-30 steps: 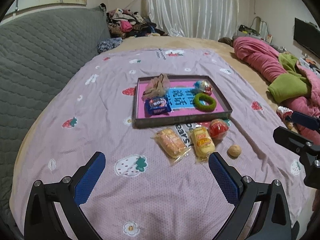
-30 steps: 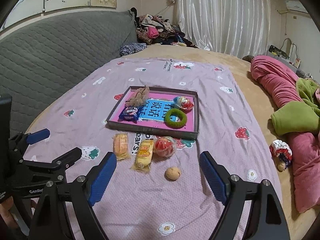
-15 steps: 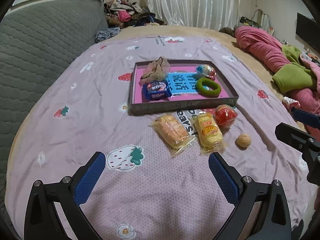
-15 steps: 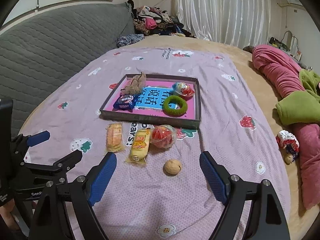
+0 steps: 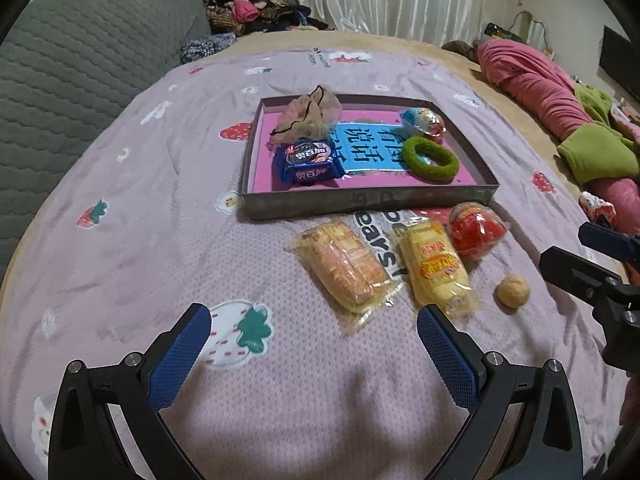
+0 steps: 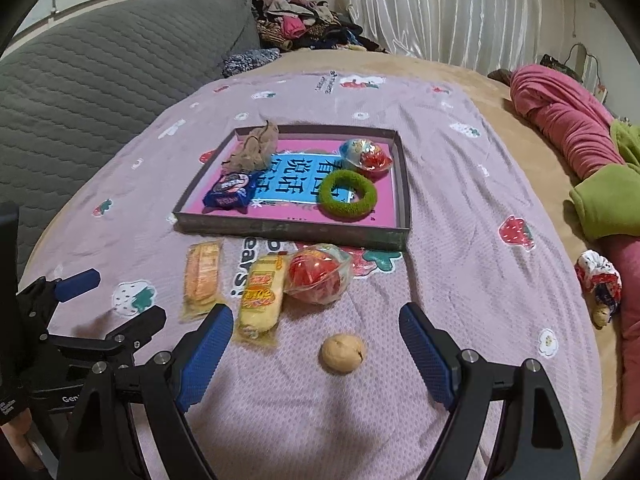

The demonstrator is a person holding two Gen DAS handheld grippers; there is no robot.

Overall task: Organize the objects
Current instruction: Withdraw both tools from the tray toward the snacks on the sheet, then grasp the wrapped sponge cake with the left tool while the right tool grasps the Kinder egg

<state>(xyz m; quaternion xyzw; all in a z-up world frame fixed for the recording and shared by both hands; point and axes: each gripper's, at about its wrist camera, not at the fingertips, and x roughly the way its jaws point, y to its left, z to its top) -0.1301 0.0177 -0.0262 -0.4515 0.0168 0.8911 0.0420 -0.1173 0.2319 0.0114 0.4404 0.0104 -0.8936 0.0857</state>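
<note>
A shallow grey tray (image 5: 360, 202) (image 6: 288, 230) with a pink floor holds a blue snack pack (image 5: 308, 160), a green ring (image 5: 430, 158), a foil egg (image 5: 424, 120) and a beige cloth (image 5: 308, 114). In front of it lie an orange cake pack (image 5: 346, 266) (image 6: 202, 276), a yellow snack pack (image 5: 436, 266) (image 6: 262, 294), a red wrapped ball (image 5: 476, 232) (image 6: 316, 276) and a walnut (image 5: 512, 290) (image 6: 342, 354). My left gripper (image 5: 314, 320) is open and empty, just short of the cake pack. My right gripper (image 6: 316, 320) is open and empty, with the walnut between its fingers.
The objects lie on a purple strawberry-print sheet (image 5: 120, 220) over a bed. A grey quilted headboard (image 6: 100, 80) stands at the left. Pink and green bedding (image 6: 580, 152) lies at the right. A small patterned pouch (image 6: 598, 280) sits near the right edge.
Both grippers have moved forward and lower toward the loose items in front of the tray. Both stay open. No object has moved.
</note>
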